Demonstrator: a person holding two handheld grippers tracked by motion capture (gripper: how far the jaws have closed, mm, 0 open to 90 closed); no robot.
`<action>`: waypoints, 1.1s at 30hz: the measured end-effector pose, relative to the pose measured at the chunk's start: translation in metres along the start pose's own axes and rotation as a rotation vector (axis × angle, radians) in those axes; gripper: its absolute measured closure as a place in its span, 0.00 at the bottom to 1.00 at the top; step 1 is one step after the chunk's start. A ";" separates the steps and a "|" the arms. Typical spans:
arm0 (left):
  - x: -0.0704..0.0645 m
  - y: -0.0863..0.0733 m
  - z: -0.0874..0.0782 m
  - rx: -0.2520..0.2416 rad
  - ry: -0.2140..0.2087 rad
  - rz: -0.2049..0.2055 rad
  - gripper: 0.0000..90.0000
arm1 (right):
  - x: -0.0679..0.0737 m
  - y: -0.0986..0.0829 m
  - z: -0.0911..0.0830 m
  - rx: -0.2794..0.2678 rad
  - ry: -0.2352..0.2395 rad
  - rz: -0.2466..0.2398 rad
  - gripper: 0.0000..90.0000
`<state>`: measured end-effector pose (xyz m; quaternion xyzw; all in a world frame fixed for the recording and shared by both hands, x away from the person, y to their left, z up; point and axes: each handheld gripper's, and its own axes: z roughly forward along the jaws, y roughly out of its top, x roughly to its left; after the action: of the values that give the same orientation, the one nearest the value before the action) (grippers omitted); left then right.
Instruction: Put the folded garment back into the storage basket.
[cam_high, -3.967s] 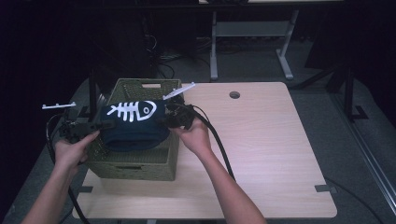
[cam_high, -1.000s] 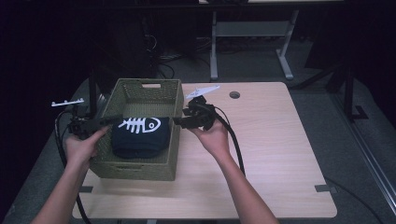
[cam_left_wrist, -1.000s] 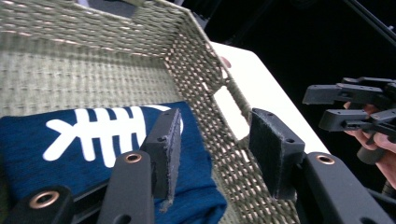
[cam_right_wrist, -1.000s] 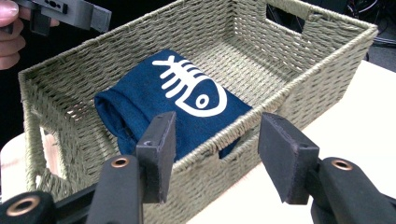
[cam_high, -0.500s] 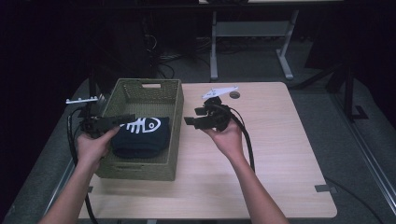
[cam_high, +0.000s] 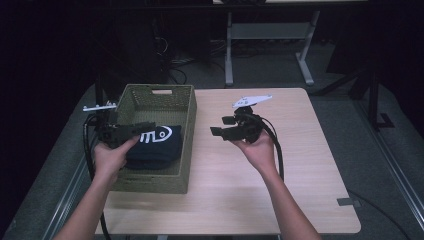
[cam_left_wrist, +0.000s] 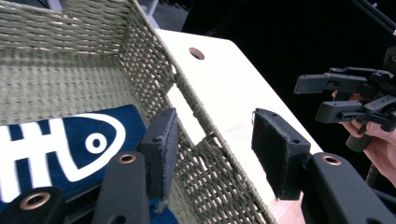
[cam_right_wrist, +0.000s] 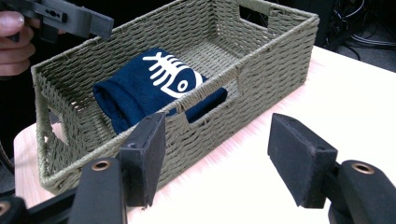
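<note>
On the left of the high view, a hand holds the left gripper (cam_high: 131, 131) just above the near left part of the basket (cam_high: 186, 150). Its two jaws stand wide apart with nothing between them. In the left gripper view, one pad (cam_left_wrist: 163, 144) hangs over the inside of the basket and the other pad (cam_left_wrist: 278, 156) hangs outside, with the basket wall (cam_left_wrist: 205, 158) running under the gap.

Inside the basket lies the folded blue cloth (cam_high: 156, 145). It has a white fish skeleton (cam_right_wrist: 173, 72) drawn on it (bones and one round eye). The cloth rests on the basket floor, at the end closer to the person, and it leans against the side wall with the handle hole (cam_right_wrist: 205, 109). The far end of the basket has no things in it. Nothing grips the cloth.

Next comes the bare wooden table (cam_high: 300, 190), with a small round hole (cam_left_wrist: 196, 53) near its far edge.

On the right, the other hand holds the right gripper (cam_high: 224, 127) up over the table, well apart from the basket. Its jaws are spread wide too, and they hold nothing. It points back toward the basket.

So the job looks almost done. The cloth is in the basket and both grippers have let go. What is left seems small: pull both hands away. Maybe the cloth could be patted flatter, but it looks neat enough already.
</note>
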<state>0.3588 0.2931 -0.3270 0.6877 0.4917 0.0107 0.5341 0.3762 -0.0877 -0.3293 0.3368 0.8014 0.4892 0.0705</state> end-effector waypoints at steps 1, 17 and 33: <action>-0.001 0.000 0.001 0.000 -0.002 0.001 0.55 | -0.001 -0.001 -0.003 -0.001 0.001 0.008 0.40; -0.030 0.002 0.026 0.027 -0.053 0.048 0.53 | -0.017 -0.014 -0.029 -0.015 -0.013 0.020 0.36; -0.053 -0.002 0.050 0.047 -0.082 0.075 0.45 | -0.032 -0.029 -0.051 -0.021 -0.031 0.040 0.33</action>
<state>0.3568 0.2208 -0.3231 0.7177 0.4433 -0.0092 0.5369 0.3645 -0.1529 -0.3345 0.3597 0.7881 0.4936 0.0765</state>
